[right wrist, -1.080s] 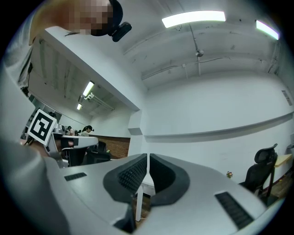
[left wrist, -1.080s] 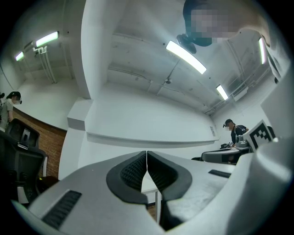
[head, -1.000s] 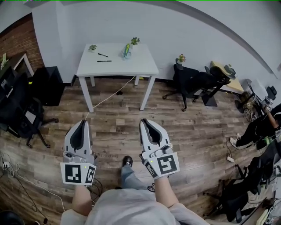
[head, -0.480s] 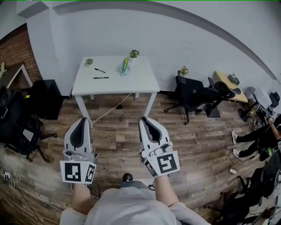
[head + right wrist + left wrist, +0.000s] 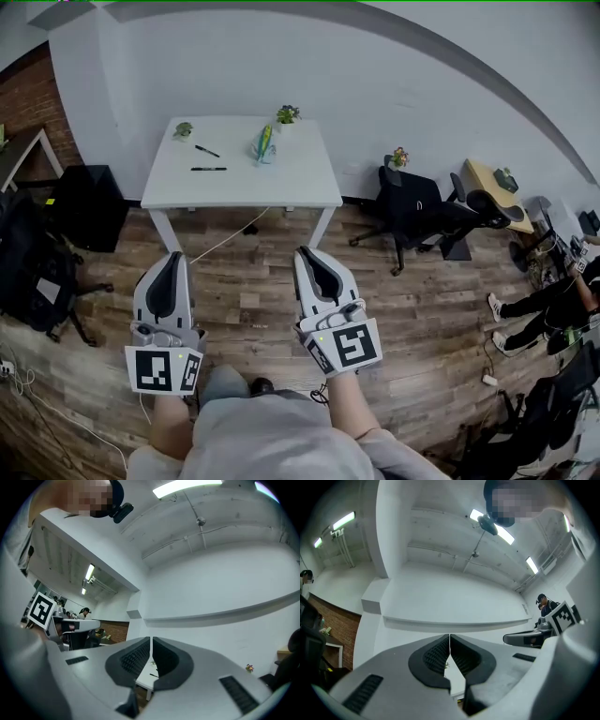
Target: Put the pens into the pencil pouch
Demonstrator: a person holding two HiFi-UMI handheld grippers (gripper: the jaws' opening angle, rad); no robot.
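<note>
Two black pens (image 5: 208, 169) (image 5: 206, 150) lie on a white table (image 5: 281, 183) ahead of me, against the wall. A greenish pencil pouch (image 5: 265, 143) stands on the table to their right. My left gripper (image 5: 173, 264) and right gripper (image 5: 304, 259) are held side by side over the wooden floor, well short of the table. Both are shut with nothing between the jaws. In the left gripper view the left gripper (image 5: 449, 645) points at the wall. In the right gripper view the right gripper (image 5: 151, 648) points up at wall and ceiling, with the table edge (image 5: 146, 680) showing below the tips.
Two small potted plants (image 5: 184, 129) (image 5: 287, 114) stand at the table's back. A white cable (image 5: 225, 237) runs from the table across the floor. A black cabinet (image 5: 82, 206) stands at the left, office chairs (image 5: 412, 211) at the right. People sit at the far right (image 5: 548, 300).
I have walked toward the table: it sits nearer and larger than before, and the floor has slid back under me. Both grippers keep their pose, shut and empty.
</note>
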